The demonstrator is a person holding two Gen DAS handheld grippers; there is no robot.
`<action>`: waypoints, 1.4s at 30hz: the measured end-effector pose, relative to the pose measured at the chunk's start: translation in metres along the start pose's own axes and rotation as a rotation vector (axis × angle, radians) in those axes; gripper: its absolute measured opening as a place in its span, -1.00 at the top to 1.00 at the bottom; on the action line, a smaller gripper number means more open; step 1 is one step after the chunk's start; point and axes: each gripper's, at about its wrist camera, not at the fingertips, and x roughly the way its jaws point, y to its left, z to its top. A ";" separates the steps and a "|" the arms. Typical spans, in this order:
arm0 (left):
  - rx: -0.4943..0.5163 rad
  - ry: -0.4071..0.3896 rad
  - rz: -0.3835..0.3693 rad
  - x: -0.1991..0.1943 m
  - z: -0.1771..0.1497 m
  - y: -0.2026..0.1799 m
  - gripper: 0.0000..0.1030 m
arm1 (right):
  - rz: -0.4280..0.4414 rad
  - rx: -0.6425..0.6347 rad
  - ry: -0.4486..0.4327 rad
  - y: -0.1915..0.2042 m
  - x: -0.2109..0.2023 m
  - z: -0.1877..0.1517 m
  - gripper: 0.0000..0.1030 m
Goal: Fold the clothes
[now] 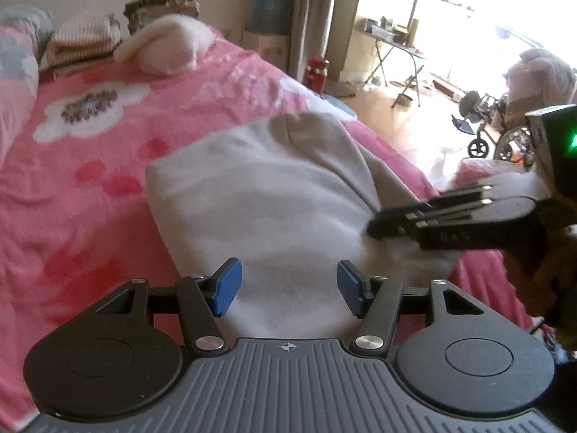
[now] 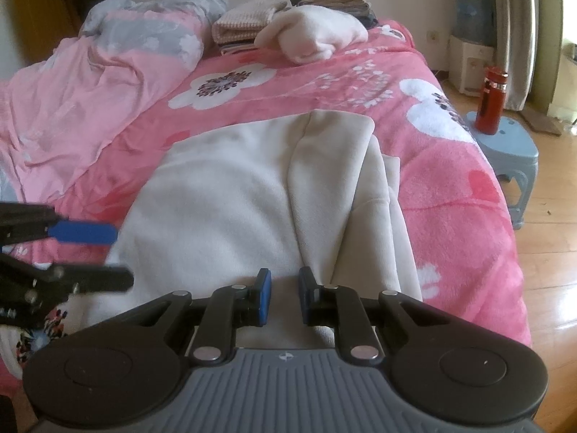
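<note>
1. Clothes first: a cream sweatshirt (image 2: pixel 230 195) is lying flat on the pink floral blanket (image 2: pixel 450 195), near the edge of the bed closest to both cameras, with one side already lying folded over along its right half.
2. Left gripper (image 1: pixel 288 288) is hovering over the near part of the sweatshirt with its blue pads (image 1: pixel 227 287) standing well apart, nothing between them but fabric lying below, so it's released and gripping nothing.
3. Right gripper (image 2: pixel 283 299) is sitting low at the garment's near edge, jaws narrowed to a small gap. Cream fabric is showing in that gap, but honestly can't tell whether the pads are actually pinching it or just sitting above it.
4. From the left wrist view, the right gripper is coming in from the right side, its fingers lying against the sweatshirt's right edge.
5. Further back on the bed, a rolled-up white fleece garment (image 2: pixel 313 38) is sitting in front of a stack of folded clothes (image 2: pixel 245 25).
6. Off the bed, a red bottle (image 2: pixel 491 103) is standing on a light blue stool (image 2: pixel 512 151) on the wooden floor.
</note>
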 end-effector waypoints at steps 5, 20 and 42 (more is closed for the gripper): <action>-0.009 0.041 0.061 0.014 0.017 0.010 -0.14 | 0.016 -0.027 -0.035 0.002 -0.008 0.021 0.66; -0.073 0.207 0.135 0.043 0.033 0.015 -0.61 | 0.005 -0.116 -0.047 0.004 0.025 0.075 0.66; -0.123 0.270 0.193 0.052 0.036 0.014 -0.71 | 0.037 -0.071 0.001 -0.011 0.097 0.097 0.70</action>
